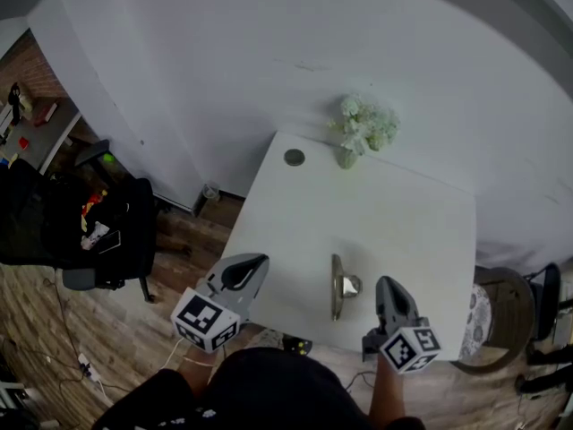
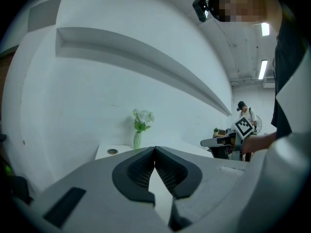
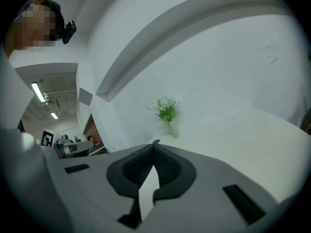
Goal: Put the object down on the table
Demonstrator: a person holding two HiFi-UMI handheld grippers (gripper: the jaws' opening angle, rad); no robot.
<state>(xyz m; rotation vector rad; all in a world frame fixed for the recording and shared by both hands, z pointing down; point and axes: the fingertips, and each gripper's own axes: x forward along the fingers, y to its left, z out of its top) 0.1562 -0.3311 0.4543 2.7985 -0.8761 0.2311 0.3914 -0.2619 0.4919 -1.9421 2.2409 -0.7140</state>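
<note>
Two grippers hang over the near edge of a white bench, and neither carries anything. The left gripper has its jaws pressed together, the ribbed pads meeting at the tips with nothing caught between them; it sits at the bench's near left corner, partly out over the wooden floor. The right gripper also has its jaws together and empty, at the near edge towards the right.

Between the two, lying flat on the bench close to the near edge, is the brass-coloured metal fitting, a slim bar with a stubby knob on its side. It lies just beside the right gripper's tips, though whether they touch cannot be told, and it is well apart from the left gripper.

At the far edge, against the white wall, stands a pale green vase of white flowers, with a small round disc near it. A black office chair stands on the floor to the left.
</note>
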